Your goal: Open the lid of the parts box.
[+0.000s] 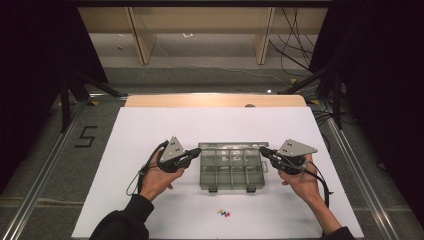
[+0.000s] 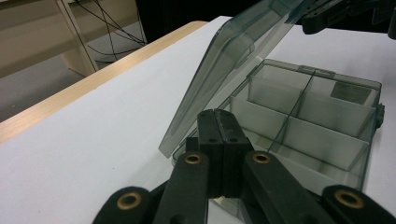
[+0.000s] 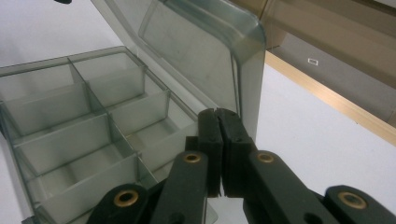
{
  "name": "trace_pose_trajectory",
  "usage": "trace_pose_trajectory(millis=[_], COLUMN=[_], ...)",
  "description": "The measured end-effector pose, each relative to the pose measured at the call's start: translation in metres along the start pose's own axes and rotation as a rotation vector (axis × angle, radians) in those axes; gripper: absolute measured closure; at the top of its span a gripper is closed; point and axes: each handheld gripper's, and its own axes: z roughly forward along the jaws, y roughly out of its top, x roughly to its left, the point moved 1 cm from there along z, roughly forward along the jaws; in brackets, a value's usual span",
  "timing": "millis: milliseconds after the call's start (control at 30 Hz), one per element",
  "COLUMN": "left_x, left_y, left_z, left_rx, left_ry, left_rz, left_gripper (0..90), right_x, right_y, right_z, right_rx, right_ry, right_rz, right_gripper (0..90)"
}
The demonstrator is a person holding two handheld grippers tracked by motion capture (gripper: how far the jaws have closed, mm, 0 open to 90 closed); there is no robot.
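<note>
Nearest me on the white worktop (image 1: 150,210) lie a few small coloured bits (image 1: 223,213). Beyond them sits the grey box (image 1: 232,176), its clear lid (image 2: 224,70) tilted up over bare compartments. My left hand-held gripper (image 1: 198,153) rests at the box's left end, my right hand-held gripper (image 1: 262,150) at its right end by the lid's edge, both with jaws pressed together on nothing

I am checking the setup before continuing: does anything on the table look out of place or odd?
Nothing looks damaged or spilled. The compartment box sits square, its lid propped half open between the shut left gripper and right gripper. A few small coloured pieces lie loose on the table, outside the box.
</note>
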Motion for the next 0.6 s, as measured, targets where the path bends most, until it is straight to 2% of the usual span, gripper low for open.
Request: trace_pose_trajectory(millis=[33, 67, 100, 333, 367, 400, 500, 600], left_x=[-0.0005, 0.0013, 0.0012, 0.0038, 0.0051, 0.0047, 0.0064, 0.0068], left_y=[-0.0001, 0.0004, 0.0004, 0.0019, 0.0026, 0.0026, 0.0032, 0.0033], left_z=[0.0004, 0.0005, 0.0011, 0.0049, 0.0058, 0.0065, 0.0082, 0.0095], left_rx=[-0.001, 0.002, 0.001, 0.002, 0.002, 0.003, 0.007, 0.002], left_ry=[0.005, 0.005, 0.007, 0.007, 0.004, 0.009, 0.006, 0.014], left_rz=[-0.018, 0.002, -0.007, -0.007, 0.007, -0.006, 0.004, -0.012], left_gripper=[89.5, 89.4, 89.4, 89.4, 89.4, 89.4, 89.4, 89.4], right_x=[-0.0004, -0.0006, -0.0012, -0.0037, -0.0041, -0.0043, -0.0050, -0.0060], right_y=[0.0001, 0.0002, 0.0006, 0.0019, 0.0020, 0.0021, 0.0022, 0.0018], right_z=[0.0010, 0.0016, 0.0023, 0.0070, 0.0076, 0.0080, 0.0088, 0.0097], right_rx=[0.000, 0.002, 0.005, 0.003, 0.001, 0.002, 0.003, 0.006], right_ry=[-0.002, -0.001, -0.001, -0.015, -0.014, -0.014, -0.018, -0.023], right_rz=[0.000, 0.001, -0.005, -0.008, -0.009, -0.007, -0.004, -0.005], right_gripper=[88.7, 88.6, 88.6, 88.4, 88.3, 88.2, 88.0, 87.9])
